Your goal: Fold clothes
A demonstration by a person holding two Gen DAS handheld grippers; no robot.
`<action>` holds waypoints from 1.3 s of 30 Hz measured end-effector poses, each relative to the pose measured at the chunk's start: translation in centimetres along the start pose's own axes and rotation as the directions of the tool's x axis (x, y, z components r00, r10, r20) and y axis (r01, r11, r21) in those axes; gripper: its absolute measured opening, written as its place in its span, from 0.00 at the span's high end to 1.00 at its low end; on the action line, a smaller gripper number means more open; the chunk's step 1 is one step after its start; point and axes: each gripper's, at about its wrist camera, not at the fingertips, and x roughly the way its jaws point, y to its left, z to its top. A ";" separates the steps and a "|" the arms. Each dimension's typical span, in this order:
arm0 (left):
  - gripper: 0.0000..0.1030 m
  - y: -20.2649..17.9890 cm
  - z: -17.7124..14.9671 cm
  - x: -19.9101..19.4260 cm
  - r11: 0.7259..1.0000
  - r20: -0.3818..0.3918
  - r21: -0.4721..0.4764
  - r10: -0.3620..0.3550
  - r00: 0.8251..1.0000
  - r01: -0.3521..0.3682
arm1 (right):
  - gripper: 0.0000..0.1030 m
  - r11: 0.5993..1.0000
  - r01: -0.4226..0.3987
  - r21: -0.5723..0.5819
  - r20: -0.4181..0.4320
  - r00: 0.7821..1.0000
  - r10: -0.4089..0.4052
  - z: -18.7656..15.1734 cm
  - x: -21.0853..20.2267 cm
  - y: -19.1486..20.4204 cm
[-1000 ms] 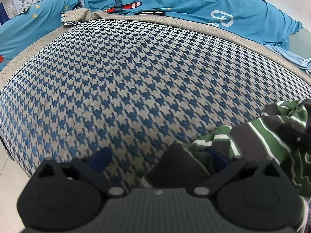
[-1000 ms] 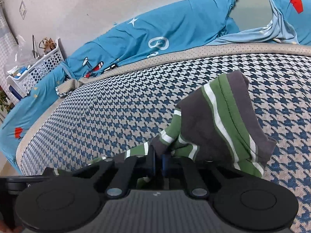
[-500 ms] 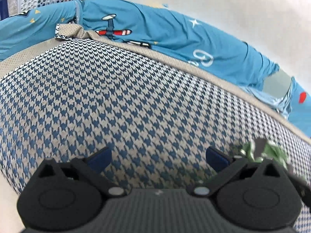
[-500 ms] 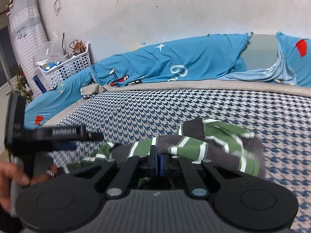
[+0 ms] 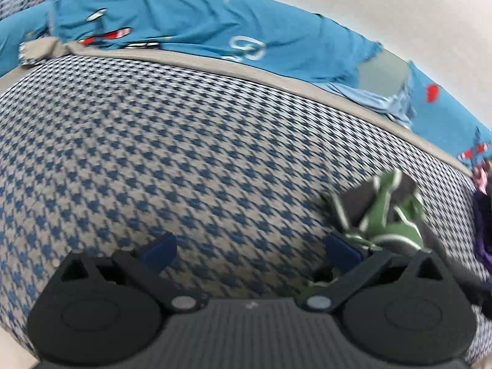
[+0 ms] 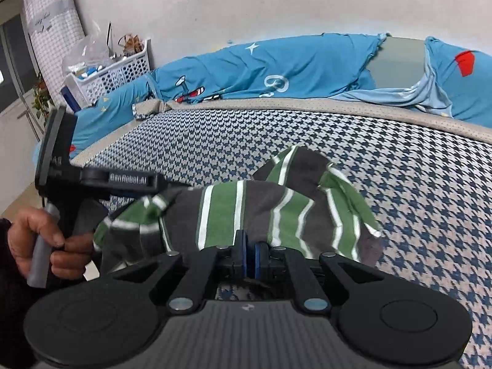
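Right tongs [image 6: 249,256] were clamped on the striped garment [image 6: 261,209] above the bed [image 6: 430,215]; left tongs [image 5: 250,247] stood wide, empty, the garment beside their right finger.

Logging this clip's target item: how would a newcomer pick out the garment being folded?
Start at the bed's blue-and-beige houndstooth cover, bordered at the back by bright blue cartoon-print bedding. On the cover lies the striped garment, an edge pinched in the right tool. It alone has grey, green and white stripes.
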 end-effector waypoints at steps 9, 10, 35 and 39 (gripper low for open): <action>0.00 -0.2 -0.2 -0.1 0.998 0.008 0.046 -0.036 0.999 0.036 | 0.90 0.997 -0.041 0.058 0.043 0.998 0.039 0.4 -1.6 -2.2; 0.00 -0.1 -0.2 -0.3 0.998 0.010 0.048 -0.038 0.999 0.038 | 0.90 0.997 -0.048 0.059 0.041 0.998 0.046 0.6 -1.6 -2.3; 0.00 -3.3 -0.9 -3.0 0.940 0.009 0.221 -0.270 0.963 0.261 | 0.51 0.998 0.049 0.031 0.093 0.994 -0.052 3.9 1.9 -4.1; 0.00 -4.5 -2.1 -2.3 0.922 -0.045 0.277 -0.269 0.962 0.271 | 0.50 0.997 0.071 0.016 0.055 0.996 -0.072 4.7 4.5 -4.5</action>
